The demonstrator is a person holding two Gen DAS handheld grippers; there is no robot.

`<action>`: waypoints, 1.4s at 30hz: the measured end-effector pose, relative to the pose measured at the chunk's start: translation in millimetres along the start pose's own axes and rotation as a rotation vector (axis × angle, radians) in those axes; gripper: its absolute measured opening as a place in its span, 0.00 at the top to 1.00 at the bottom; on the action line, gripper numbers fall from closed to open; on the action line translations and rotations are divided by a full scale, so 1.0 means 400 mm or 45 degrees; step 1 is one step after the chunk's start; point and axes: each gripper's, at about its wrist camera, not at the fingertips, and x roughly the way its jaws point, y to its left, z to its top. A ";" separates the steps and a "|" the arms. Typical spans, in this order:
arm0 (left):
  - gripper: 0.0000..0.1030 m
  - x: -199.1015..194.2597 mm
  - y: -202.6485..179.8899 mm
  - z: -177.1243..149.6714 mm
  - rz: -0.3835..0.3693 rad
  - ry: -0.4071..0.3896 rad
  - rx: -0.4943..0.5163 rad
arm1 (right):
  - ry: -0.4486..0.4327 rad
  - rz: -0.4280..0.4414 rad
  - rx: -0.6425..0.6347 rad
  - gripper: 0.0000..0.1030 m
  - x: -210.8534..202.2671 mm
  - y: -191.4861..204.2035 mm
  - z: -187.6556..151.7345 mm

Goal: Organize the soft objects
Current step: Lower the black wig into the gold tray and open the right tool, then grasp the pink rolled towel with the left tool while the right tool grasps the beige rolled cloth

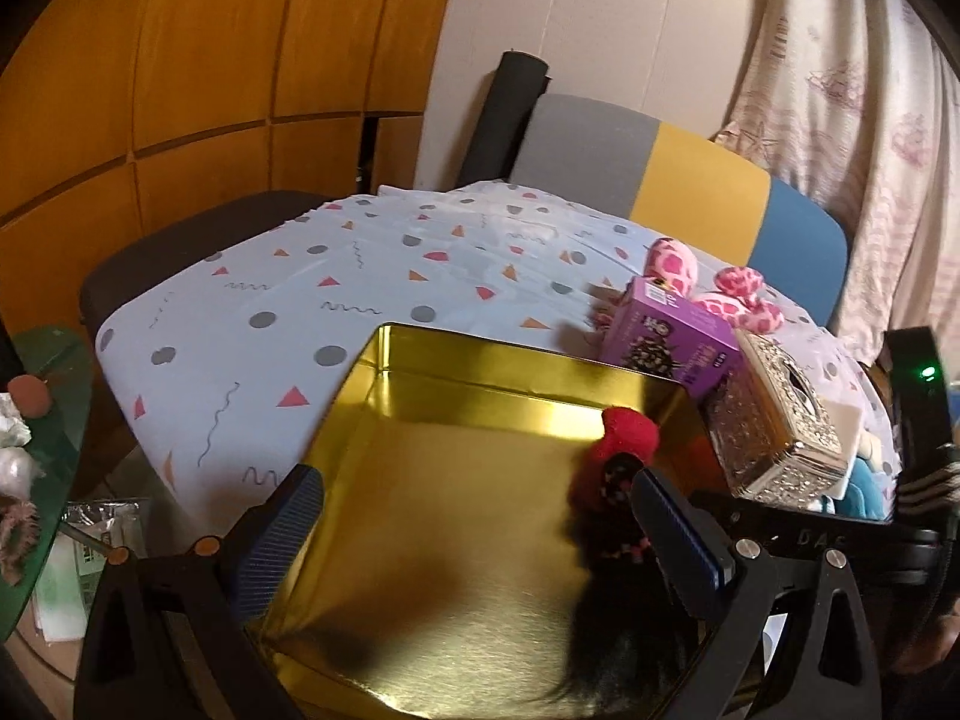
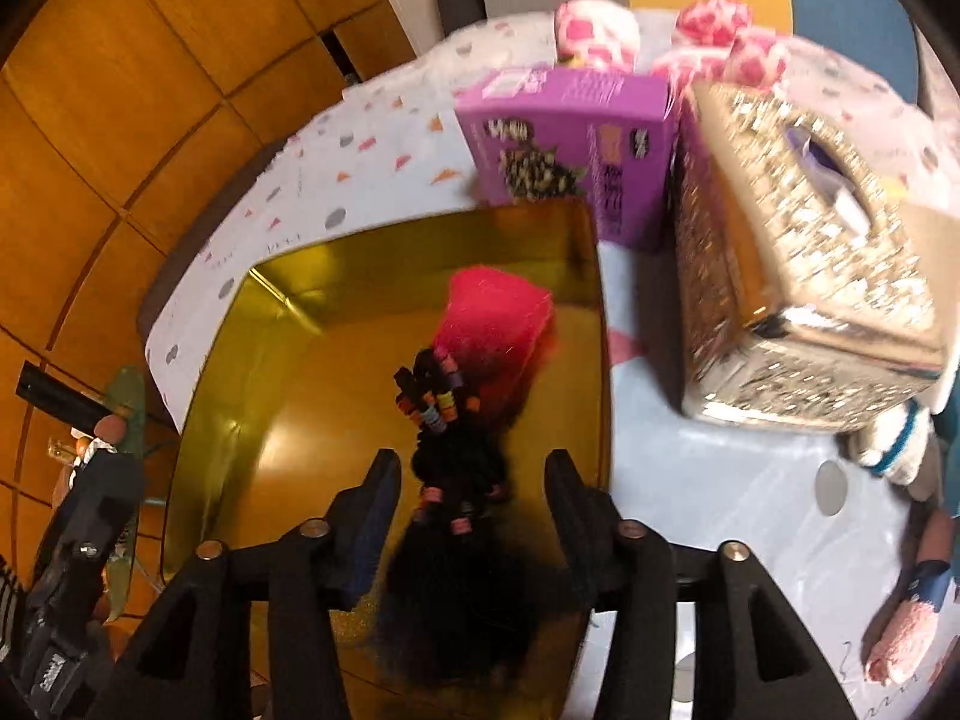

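An open gold tin (image 1: 456, 516) (image 2: 300, 396) stands on the patterned tablecloth (image 1: 300, 312). Inside it, by the right wall, lies a small doll (image 1: 624, 450) (image 2: 498, 324) with a red hat and long black hair strung with coloured beads. My right gripper (image 2: 474, 474) hangs over the tin, open, with the doll's hair between its fingers and a gap on each side. My left gripper (image 1: 480, 516) is open wide at the tin's near left side. Its left finger (image 1: 282, 540) is just outside the tin's wall, and nothing is gripped.
Right of the tin lean a purple box (image 1: 666, 348) (image 2: 576, 138) and a glittery tissue box (image 1: 780, 426) (image 2: 804, 258). Behind them lies a pink spotted plush (image 1: 720, 294) (image 2: 714, 42). A blue-white plush (image 2: 900, 438) and a pink one (image 2: 906, 636) lie right. A glass side table (image 1: 54, 420) stands left.
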 end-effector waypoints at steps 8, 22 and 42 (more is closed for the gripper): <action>0.00 0.000 -0.056 -0.018 -0.064 0.028 0.086 | -0.247 -0.230 -0.113 0.40 -0.125 -0.009 -0.045; 0.00 -0.009 -0.186 -0.030 -0.170 0.073 0.238 | -0.530 -0.605 -0.137 0.38 -0.287 -0.088 -0.131; 0.00 0.083 -0.669 -0.178 -0.506 0.337 0.801 | -0.610 -0.804 0.579 0.37 -0.642 -0.659 -0.299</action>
